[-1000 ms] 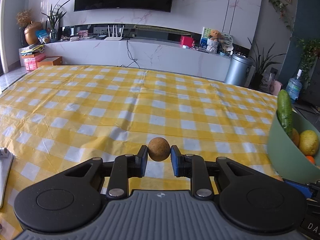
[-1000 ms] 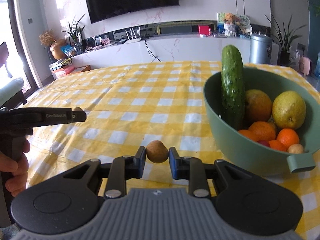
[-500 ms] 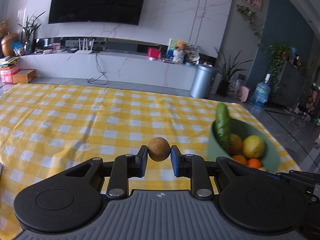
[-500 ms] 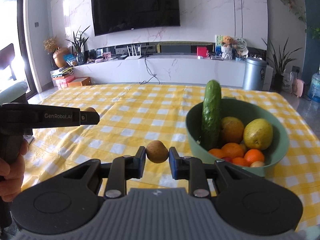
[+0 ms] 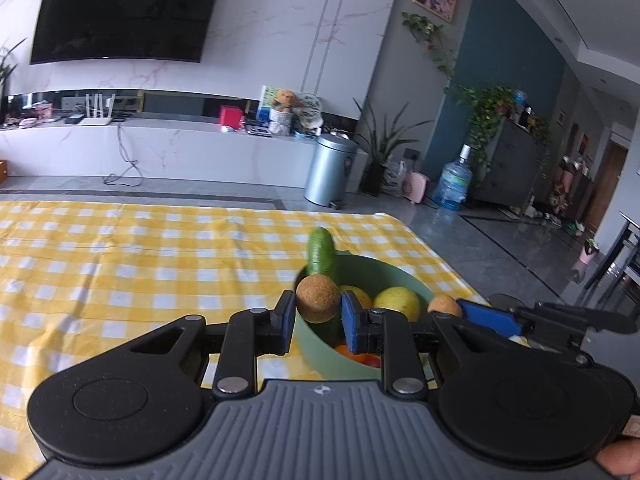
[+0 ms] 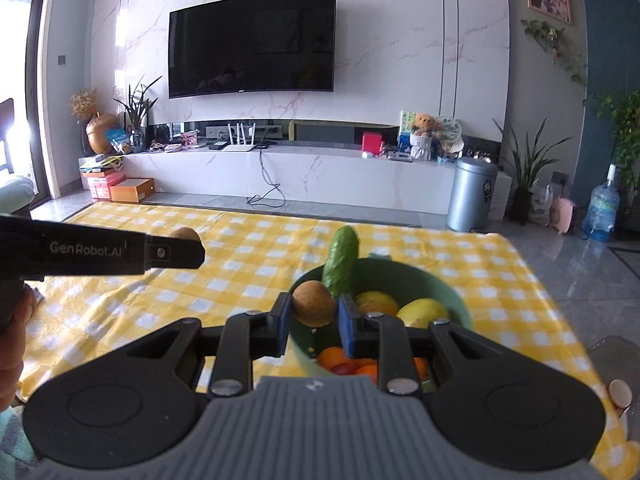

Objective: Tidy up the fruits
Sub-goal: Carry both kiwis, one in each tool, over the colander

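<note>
Left gripper clenched on brown fruit | right gripper clenched on russet fruit | green bowl lies just ahead of you, below both, near table's right edge.

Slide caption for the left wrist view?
Left gripper clamps a round brown fruit before the green fruit bowl.

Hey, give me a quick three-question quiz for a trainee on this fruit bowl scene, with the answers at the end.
1. True or false: the left gripper is empty.
2. Which stands upright in the green bowl? A) banana B) cucumber C) carrot
3. What does the right gripper hold?

Key:
1. False; it is shut on a round brown fruit.
2. B
3. A small brown fruit, in line with the bowl's near rim in the right wrist view.
</note>
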A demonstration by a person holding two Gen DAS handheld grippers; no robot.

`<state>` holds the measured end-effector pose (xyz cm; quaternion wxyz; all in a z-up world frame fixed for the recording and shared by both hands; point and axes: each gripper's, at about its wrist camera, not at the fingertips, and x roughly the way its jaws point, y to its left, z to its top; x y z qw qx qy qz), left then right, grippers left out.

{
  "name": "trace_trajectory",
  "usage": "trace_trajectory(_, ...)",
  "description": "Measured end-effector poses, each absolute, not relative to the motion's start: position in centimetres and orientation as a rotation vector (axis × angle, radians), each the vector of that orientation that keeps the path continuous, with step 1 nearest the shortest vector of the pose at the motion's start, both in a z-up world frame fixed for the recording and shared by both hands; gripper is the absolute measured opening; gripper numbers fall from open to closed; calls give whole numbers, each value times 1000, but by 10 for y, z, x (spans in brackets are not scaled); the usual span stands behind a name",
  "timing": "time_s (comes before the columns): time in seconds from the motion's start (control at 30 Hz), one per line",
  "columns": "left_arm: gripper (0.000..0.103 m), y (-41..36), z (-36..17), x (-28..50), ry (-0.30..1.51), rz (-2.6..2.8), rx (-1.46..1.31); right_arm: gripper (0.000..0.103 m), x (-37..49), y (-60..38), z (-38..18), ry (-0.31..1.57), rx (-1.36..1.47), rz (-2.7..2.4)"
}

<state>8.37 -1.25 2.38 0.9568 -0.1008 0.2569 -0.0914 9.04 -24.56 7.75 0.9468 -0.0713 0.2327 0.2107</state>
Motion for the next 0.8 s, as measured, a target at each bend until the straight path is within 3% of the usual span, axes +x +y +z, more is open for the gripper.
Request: trace_trajectory(0.8, 27, -73, -20, 148, 722, -311, -116, 21, 169, -277, 39, 669, -291, 343)
